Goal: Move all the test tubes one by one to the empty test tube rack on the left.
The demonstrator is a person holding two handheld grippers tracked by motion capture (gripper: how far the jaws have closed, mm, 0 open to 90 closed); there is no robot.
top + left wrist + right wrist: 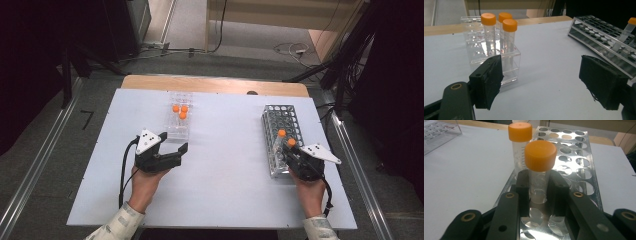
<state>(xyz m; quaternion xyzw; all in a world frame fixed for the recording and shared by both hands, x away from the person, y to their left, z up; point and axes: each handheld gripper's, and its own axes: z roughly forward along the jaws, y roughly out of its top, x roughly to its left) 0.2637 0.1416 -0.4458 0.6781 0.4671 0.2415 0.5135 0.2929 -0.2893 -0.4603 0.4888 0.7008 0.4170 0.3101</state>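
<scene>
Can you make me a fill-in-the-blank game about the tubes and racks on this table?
1. Every tube wears a cap coloured ____.
2. The clear plastic rack holds ____ tubes.
3. The right hand-held gripper is shut on a tube that stands in the ____ rack.
4. The left hand-held gripper has its jaws ____, with nothing between them.

Missing words: orange; three; metal; open

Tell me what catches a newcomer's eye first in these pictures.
The orange caps stand out: three capped tubes stand in the clear rack at the table's middle back. Two more rise from the metal rack on the right, where the right gripper clamps the nearer tube. The left gripper hangs open.
</scene>
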